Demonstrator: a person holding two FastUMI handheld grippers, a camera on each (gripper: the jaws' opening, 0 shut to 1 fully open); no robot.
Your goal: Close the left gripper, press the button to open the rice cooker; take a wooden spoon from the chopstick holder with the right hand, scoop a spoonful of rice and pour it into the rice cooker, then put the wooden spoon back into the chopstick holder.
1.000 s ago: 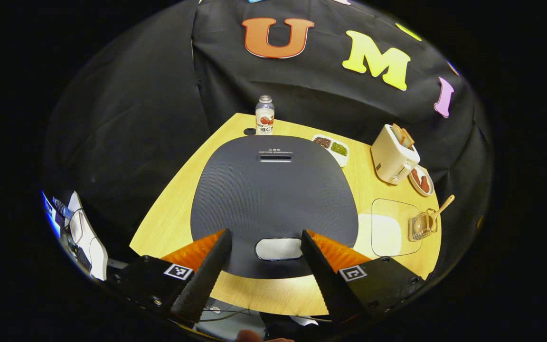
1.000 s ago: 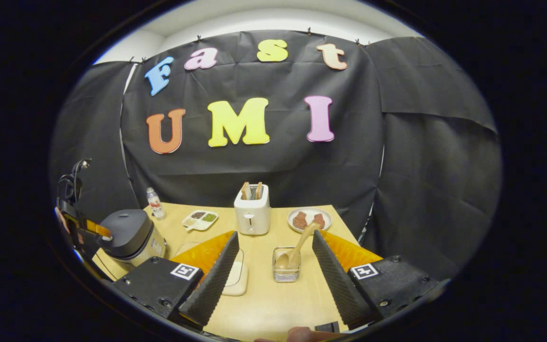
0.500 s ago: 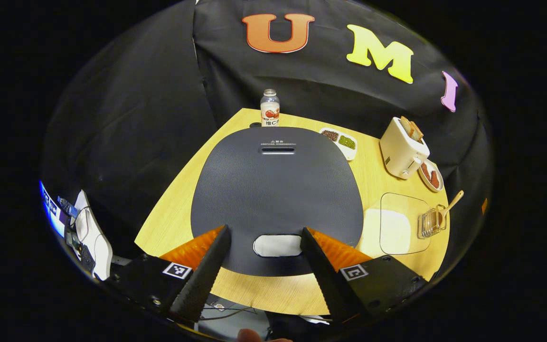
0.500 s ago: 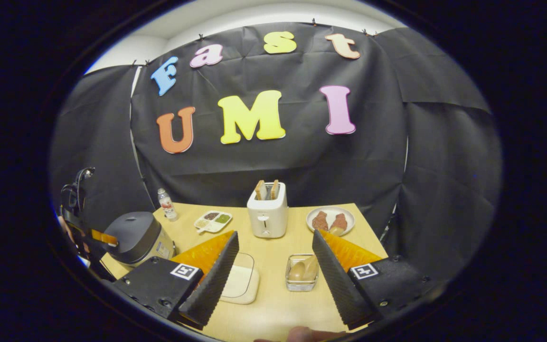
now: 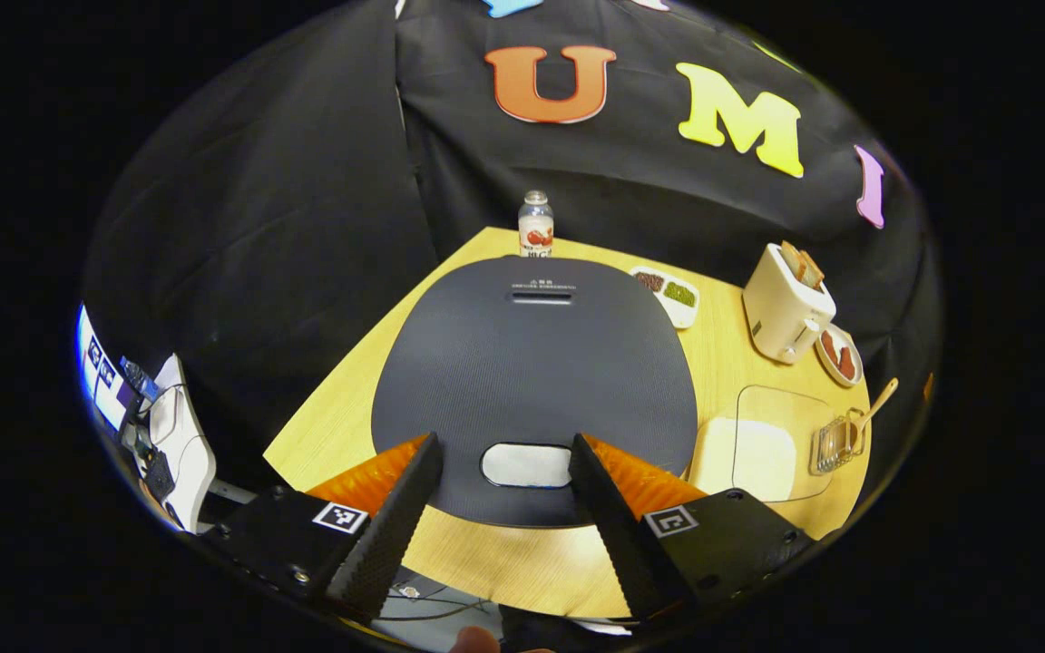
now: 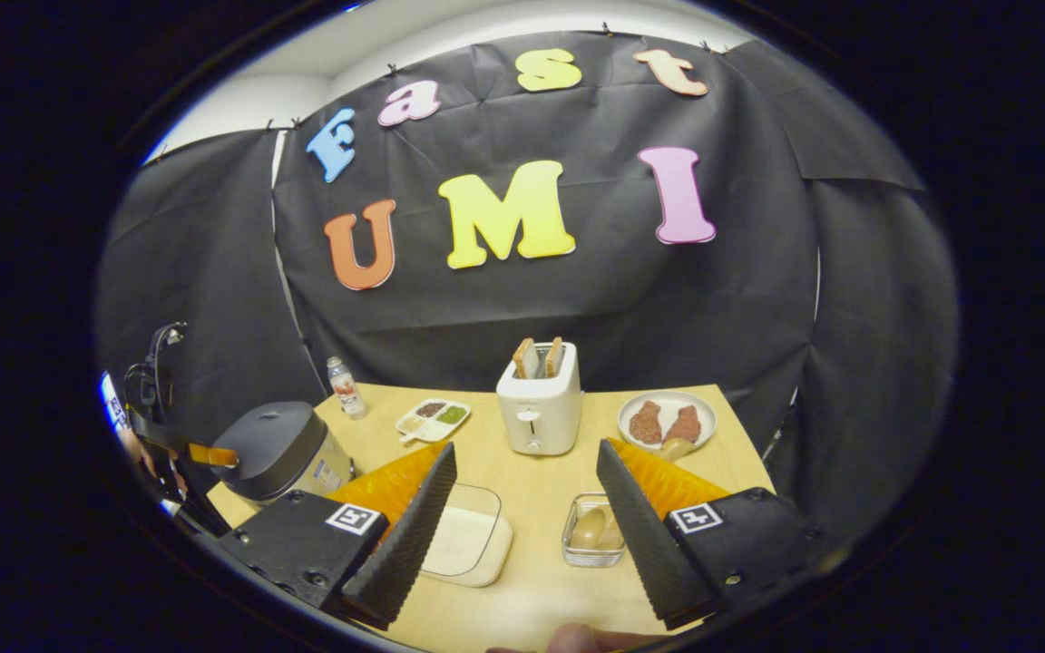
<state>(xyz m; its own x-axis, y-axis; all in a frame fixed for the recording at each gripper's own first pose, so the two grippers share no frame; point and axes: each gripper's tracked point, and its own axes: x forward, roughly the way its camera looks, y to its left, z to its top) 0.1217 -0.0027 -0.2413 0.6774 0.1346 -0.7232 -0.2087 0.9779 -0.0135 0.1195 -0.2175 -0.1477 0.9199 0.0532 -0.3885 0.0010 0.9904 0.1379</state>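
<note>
Left gripper (image 5: 504, 508) fingers apart over rice cooker (image 5: 533, 381) button (image 5: 527, 465); right gripper (image 6: 527, 517) likewise, nr chopstick holder (image 6: 593, 541).

Bright, sharp, edges fisheye-warped

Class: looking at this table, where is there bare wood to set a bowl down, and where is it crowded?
Bare wood lies in front of the toaster, between the rice container and the chopstick holder. More lies left of the rice cooker. The back edge is crowded: bottle, divided dish, toaster, plate.

toaster (image 6: 539, 410) between segmented dish (image 6: 432, 420) and plate (image 6: 668, 419).
</note>
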